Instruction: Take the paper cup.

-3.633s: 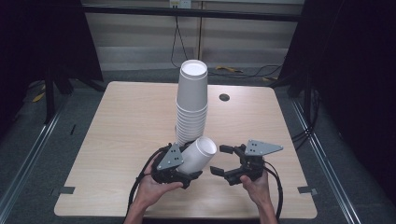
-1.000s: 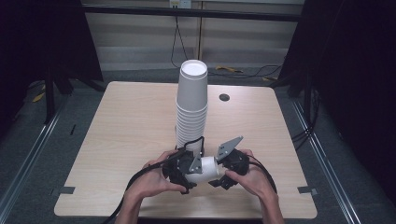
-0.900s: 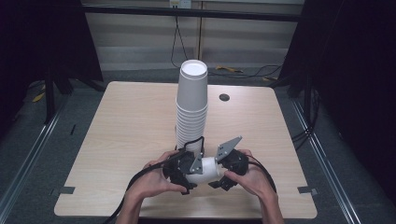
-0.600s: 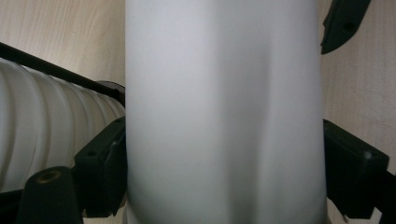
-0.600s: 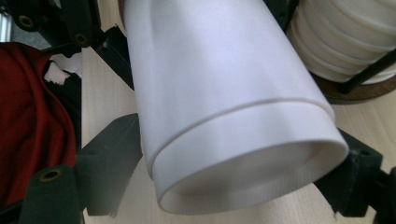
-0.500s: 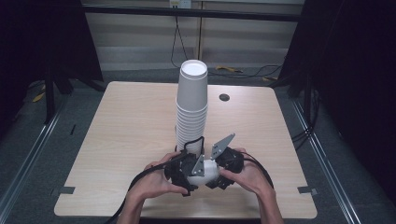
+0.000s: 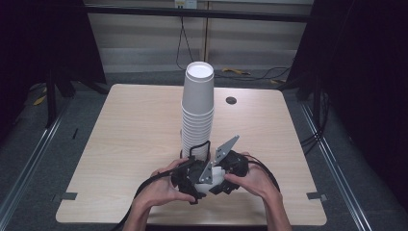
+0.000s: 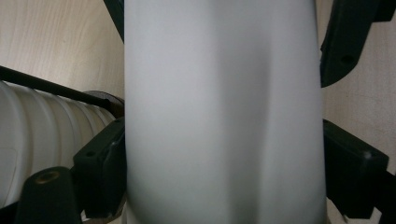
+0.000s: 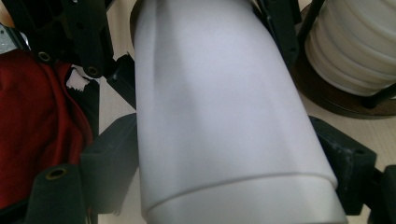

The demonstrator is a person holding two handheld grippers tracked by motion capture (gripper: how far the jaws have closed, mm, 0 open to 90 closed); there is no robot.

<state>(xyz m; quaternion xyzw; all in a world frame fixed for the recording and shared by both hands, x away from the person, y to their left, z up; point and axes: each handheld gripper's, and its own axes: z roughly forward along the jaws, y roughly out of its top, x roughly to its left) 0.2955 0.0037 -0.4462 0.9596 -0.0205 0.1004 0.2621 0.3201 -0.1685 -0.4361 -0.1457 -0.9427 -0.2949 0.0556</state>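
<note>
White paper cup (image 8: 224,112) between black claws, white cup stack (image 7: 197,113), pale wood-grain counter (image 7: 130,130), red cloth (image 9: 32,126) at left.

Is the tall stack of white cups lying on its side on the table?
No, the stack of cups stands upright on the table, just beyond the two grippers that hold a single cup.

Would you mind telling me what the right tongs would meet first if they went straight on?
Probably the left tongs: they sit just past the white cup the right tongs clamp, though depth is unclear.
</note>
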